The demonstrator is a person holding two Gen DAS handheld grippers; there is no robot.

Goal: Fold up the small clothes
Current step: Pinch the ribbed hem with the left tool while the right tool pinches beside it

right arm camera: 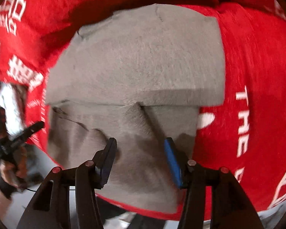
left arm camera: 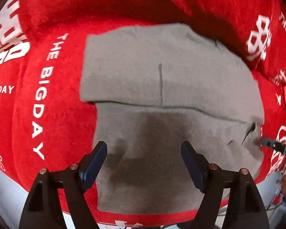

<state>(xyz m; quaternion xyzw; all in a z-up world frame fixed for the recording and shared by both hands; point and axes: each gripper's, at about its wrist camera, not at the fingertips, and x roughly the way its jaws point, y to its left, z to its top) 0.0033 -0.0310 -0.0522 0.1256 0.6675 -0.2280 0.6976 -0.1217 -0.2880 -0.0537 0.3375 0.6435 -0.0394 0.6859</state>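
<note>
I see the grey garment (left arm camera: 162,87) lying folded on the red blanket (left arm camera: 53,114), centre frame, its fold edge running left to right just ahead of both grippers. My left gripper (left arm camera: 144,164) and right gripper (right arm camera: 140,158) hover spread, empty, equally near.

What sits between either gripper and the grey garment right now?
Nothing visible. The folded grey knit garment lies bare on the red plush blanket, and both the left gripper and right gripper hover open directly over its near edge.
</note>
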